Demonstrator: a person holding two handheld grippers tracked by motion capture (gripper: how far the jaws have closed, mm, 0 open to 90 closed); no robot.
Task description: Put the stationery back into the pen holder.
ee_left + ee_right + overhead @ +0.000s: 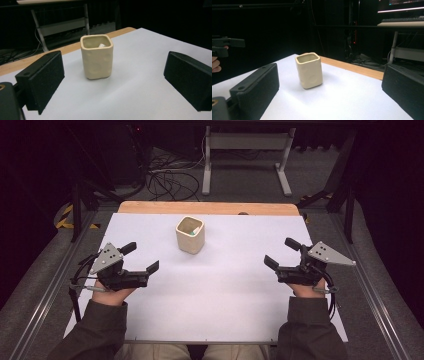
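Here we see a cream-coloured, square-sided ceramic cup (pixel 190 234) standing upright on the white sheet (pixel 225 290) that covers the wooden table (pixel 150 207), ahead of both tongs and between them. The left tongs (pixel 141 256) sit well apart from the cup, to its left and nearer the person, held in the left hand (pixel 112 292); their black jaws stand wide, with nothing between them. The right tongs (pixel 281 252) sit well apart from the cup on its other side, held in the right hand (pixel 306 290), and their jaws also stand wide and empty. Both point roughly inward toward the cup.

In the left gripper view we look along the two black padded jaws at the cup (pixel 97 57), which stands framed in the gap between them but farther off, touching neither. Something small and pale (pixel 101 45) lies inside it; we cannot tell what it is. In the right gripper view the cup (pixel 309 70) again stands beyond the spread jaws, and the left tongs (pixel 225 46) show at the far left edge.
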